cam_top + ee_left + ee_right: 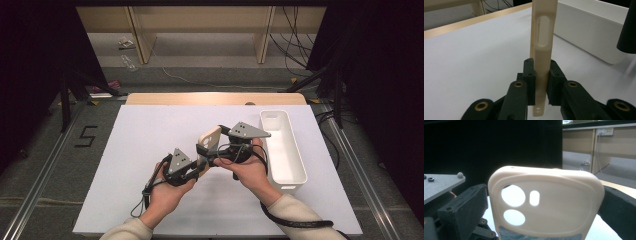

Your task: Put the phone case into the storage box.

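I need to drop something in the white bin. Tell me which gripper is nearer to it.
Right. The right gripper sits just beside the white bin; the left gripper is farther off, across the phone case.

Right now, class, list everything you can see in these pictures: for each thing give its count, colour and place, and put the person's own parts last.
phone case: one, cream, held upright above the middle of the table between both grippers
bin: one, white, long and open-topped, on the table's right side
table: one, white top with a wooden far edge
shelving: light wood, on the floor beyond the table
cables: several, black, on the floor at far right
floor marking: one, black figure 5, left of the table
left gripper: one, black, jaws clamped on the case's lower edge
right gripper: one, black, jaws flanking the case's sides
hands: two, in cream sleeves, coming from the near edge
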The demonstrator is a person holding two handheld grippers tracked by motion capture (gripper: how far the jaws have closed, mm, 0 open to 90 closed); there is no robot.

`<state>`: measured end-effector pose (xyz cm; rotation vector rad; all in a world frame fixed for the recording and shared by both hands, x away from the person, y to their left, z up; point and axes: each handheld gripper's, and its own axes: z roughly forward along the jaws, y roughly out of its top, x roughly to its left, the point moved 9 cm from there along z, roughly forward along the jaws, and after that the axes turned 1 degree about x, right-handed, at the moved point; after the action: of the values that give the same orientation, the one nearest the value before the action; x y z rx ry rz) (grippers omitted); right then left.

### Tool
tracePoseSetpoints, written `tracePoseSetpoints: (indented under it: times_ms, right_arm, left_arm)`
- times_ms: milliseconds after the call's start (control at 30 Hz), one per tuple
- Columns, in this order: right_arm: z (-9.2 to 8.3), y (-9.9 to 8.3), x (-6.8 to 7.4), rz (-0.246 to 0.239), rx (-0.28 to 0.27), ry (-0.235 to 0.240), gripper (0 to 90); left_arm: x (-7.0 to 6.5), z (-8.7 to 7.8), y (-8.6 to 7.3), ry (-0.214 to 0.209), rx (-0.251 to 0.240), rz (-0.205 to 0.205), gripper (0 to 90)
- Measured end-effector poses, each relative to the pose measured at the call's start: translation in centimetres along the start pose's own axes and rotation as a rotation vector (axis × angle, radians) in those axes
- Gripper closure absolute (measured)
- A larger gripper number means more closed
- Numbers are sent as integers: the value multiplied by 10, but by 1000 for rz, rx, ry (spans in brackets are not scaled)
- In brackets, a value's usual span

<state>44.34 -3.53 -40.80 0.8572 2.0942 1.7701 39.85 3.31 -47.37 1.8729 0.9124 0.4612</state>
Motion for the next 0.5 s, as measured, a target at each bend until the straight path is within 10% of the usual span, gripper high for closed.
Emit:
tracePoseSetpoints:
  times_ms: [500]
  right_arm:
    - [-1,0,0,-4,-11,-17,113]
  left_arm:
    - [-1,1,0,-5,-7,-6,789]
